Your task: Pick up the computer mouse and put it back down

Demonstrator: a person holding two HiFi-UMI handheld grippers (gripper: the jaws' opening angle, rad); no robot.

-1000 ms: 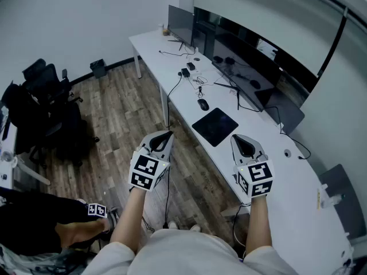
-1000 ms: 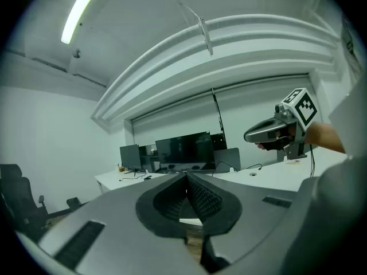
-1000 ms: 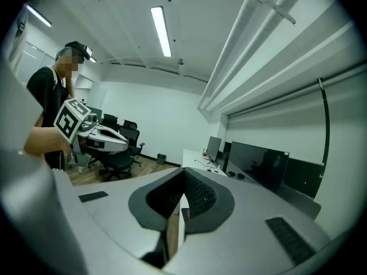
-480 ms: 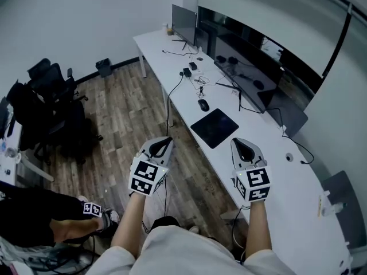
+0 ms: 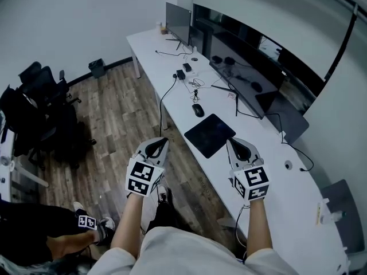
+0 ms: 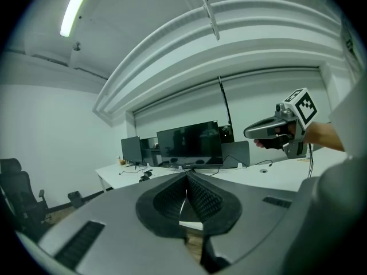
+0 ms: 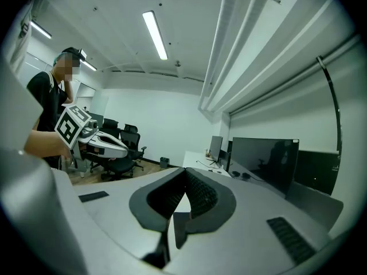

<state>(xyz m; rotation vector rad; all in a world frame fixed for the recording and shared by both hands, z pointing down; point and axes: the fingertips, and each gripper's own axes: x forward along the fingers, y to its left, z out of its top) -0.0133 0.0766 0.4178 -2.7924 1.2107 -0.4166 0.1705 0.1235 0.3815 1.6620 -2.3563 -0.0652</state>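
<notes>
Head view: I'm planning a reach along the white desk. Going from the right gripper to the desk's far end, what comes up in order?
The right gripper → black mouse pad → computer mouse → loose cables → small monitor at the far end.

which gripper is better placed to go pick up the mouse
Right, probably. The right gripper hangs over the desk, beside the mouse pad, with the computer mouse just beyond that pad. The left gripper is out over the wood floor. Both are shut.
</notes>
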